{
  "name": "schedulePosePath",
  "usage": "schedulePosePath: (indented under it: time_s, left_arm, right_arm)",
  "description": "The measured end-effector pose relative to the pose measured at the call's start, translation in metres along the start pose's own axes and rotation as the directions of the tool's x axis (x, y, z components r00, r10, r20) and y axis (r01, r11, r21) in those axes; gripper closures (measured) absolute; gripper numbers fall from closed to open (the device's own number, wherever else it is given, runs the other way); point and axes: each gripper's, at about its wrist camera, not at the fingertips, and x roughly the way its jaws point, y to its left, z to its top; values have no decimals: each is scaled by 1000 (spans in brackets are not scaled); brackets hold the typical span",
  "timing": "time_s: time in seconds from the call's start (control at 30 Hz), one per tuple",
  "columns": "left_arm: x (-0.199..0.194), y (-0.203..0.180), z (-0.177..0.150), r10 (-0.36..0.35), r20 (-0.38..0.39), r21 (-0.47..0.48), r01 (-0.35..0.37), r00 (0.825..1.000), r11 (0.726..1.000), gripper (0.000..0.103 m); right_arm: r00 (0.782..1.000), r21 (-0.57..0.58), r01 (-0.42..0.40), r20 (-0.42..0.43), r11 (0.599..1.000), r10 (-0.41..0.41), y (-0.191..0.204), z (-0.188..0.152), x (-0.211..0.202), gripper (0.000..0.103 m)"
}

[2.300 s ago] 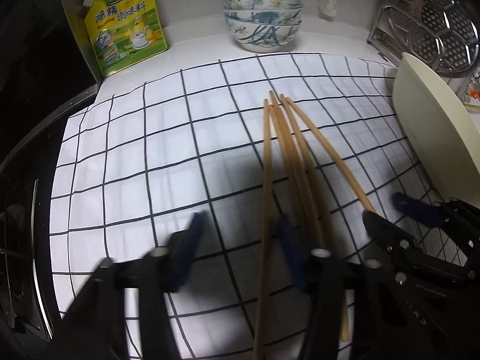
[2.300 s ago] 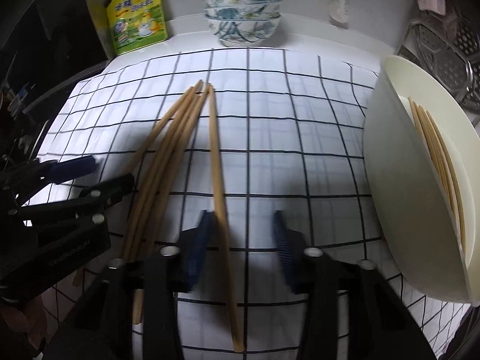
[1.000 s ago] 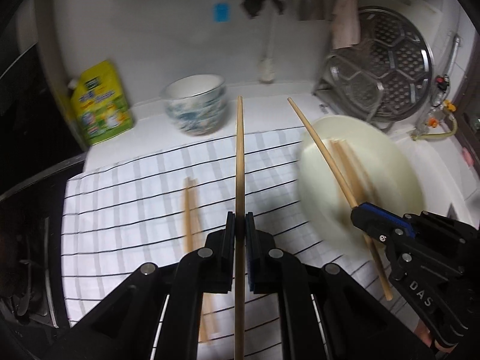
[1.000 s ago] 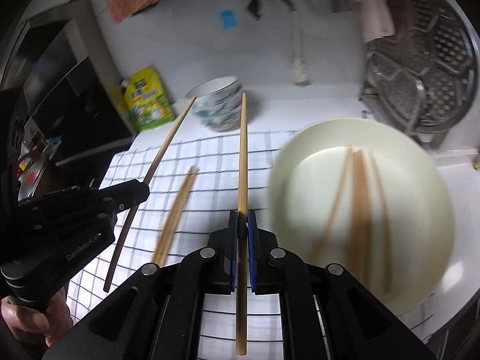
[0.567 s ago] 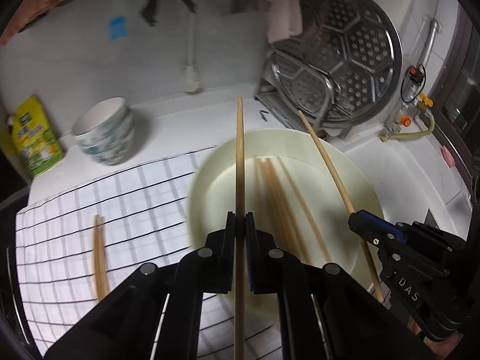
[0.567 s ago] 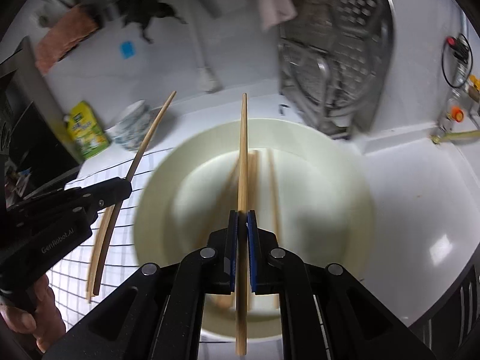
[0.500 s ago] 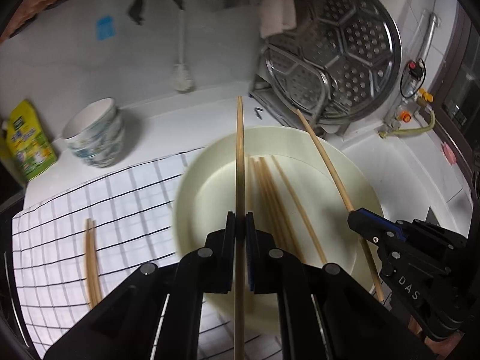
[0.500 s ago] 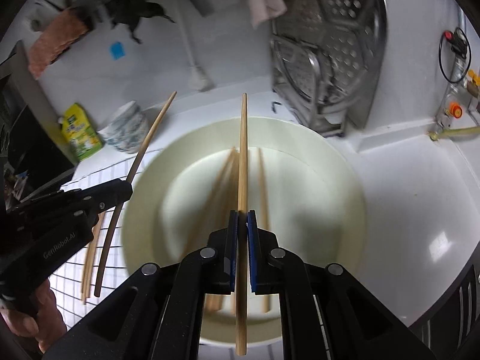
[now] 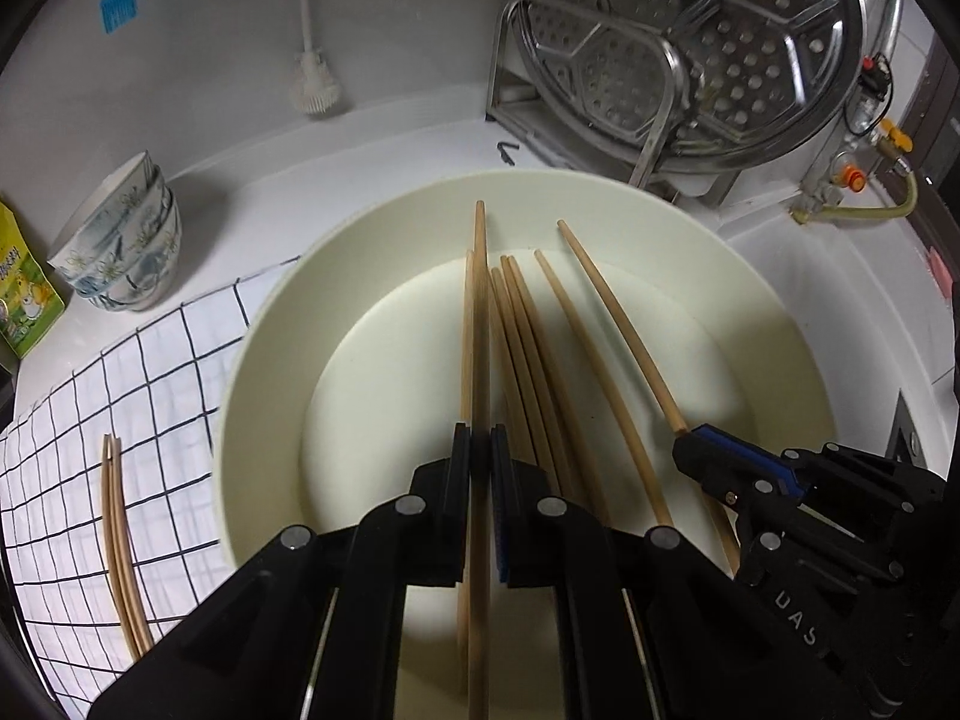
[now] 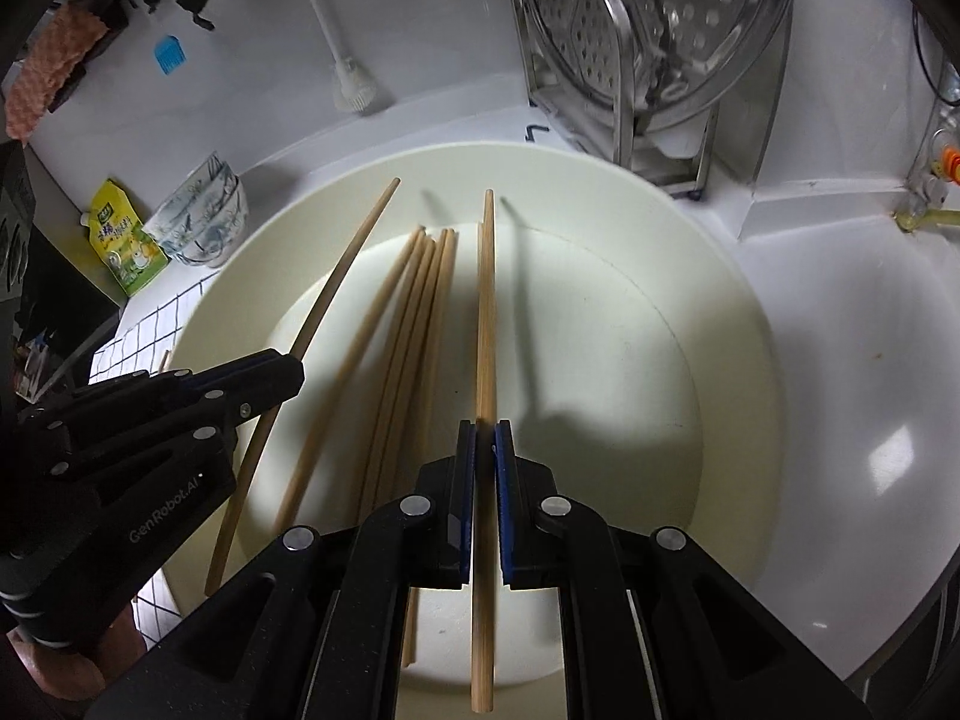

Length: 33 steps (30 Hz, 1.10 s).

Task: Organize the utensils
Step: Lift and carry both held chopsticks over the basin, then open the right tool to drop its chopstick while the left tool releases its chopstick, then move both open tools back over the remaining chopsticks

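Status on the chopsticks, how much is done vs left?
Done: several chopsticks already lie in the cream basin. In hand: the left gripper and right gripper each clamp one chopstick over the basin, unreleased. Left: a pair on the checkered cloth.

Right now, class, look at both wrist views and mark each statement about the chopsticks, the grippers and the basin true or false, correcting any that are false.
1. The left gripper is shut on a chopstick. True.
2. The right gripper is open and holds nothing. False: it is shut on a chopstick of its own.
3. Several loose chopsticks lie in the cream basin. True.
4. No chopsticks are left on the checked cloth. False: a pair lies there.
5. The stacked patterned bowls sit inside the basin. False: they stand on the counter beside the yellow packet.
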Motion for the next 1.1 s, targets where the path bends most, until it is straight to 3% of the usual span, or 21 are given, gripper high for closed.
schedulePosePath:
  time_s: [0.3, 0.33, 0.4, 0.43, 0.47, 0.7, 0.8, 0.87, 1.1]
  left_arm:
    - [14, -7, 5, 11, -24, -3, -11, 1000, 1000, 95]
    - [13, -7, 5, 12, -25, -6, -12, 1000, 1000, 89]
    - [11, -7, 6, 17, -16, -10, -17, 1000, 1000, 71]
    - [8, -7, 5, 26, -7, -13, -26, 1000, 1000, 57]
    - [5, -6, 5, 33, 5, -16, -33, 999, 999, 51]
    - [-15, 4, 2, 51, 30, -36, -50, 998, 998, 51]
    - [-25, 9, -2, 56, 44, -45, -54, 997, 998, 42]
    - [-33, 12, -5, 60, 56, -51, -57, 997, 997, 35]
    - [-66, 27, -17, 87, 100, -67, -81, 991, 995, 27]
  right_arm:
    - [1000, 6, -1, -19, 1000, 1, -11, 0, 9, 96]
    - [1000, 8, -1, -13, 1000, 1, -12, 0, 7, 95]
    - [1000, 17, -2, 3, 1000, 2, -16, 1, 3, 91]
    - [1000, 18, -2, 7, 1000, 1, -16, 1, 1, 91]
    - [1000, 20, -2, 13, 1000, 2, -17, 2, -1, 91]
    - [1000, 30, -4, 26, 1000, 3, -15, -3, -12, 86]
    - [999, 28, -5, 33, 1000, 4, -9, -5, -18, 81]
    - [999, 29, -4, 44, 1000, 2, -5, -6, -23, 69]
    - [994, 38, -2, 106, 999, -2, 11, -12, -51, 57]
